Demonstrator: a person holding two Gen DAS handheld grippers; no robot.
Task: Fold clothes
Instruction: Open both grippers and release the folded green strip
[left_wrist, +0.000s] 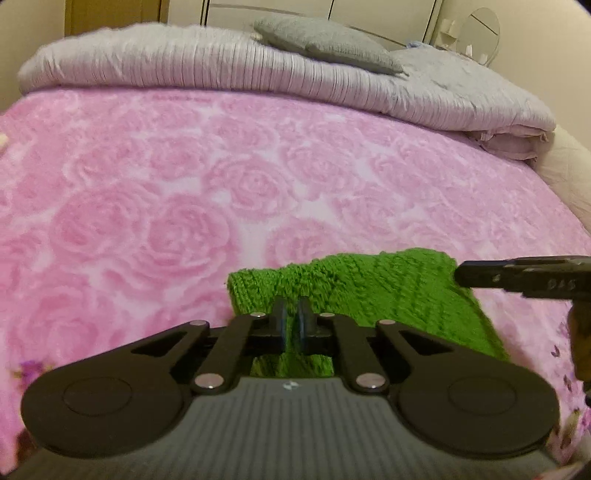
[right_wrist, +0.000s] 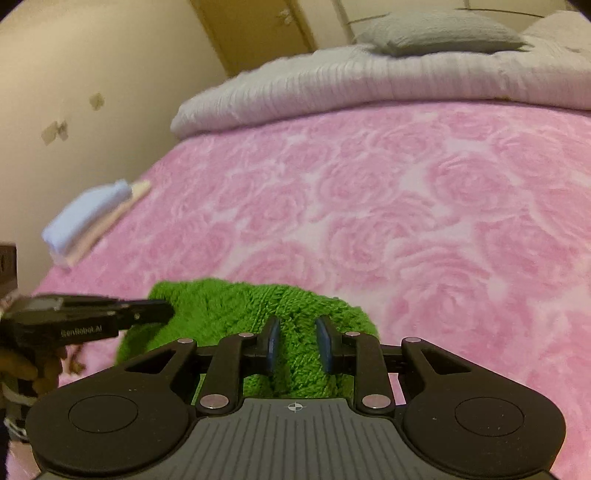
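A green knitted garment (left_wrist: 369, 288) lies bunched on the pink rose blanket (left_wrist: 221, 184) at the near edge of the bed. My left gripper (left_wrist: 293, 321) is shut on its near edge, with green knit pinched between the pads. My right gripper (right_wrist: 297, 343) is over the same garment (right_wrist: 258, 310); its jaws stand a little apart with a ridge of knit between them, not pressed tight. Each gripper shows in the other's view: the right one (left_wrist: 517, 278) at the garment's right corner, the left one (right_wrist: 110, 317) at its left side.
A folded grey-lilac duvet (left_wrist: 258, 70) with a grey pillow (left_wrist: 325, 40) lies across the head of the bed. A small stack of folded pale blue and cream cloth (right_wrist: 88, 218) sits near the bed's left edge. A wall (right_wrist: 74, 74) runs along the left side.
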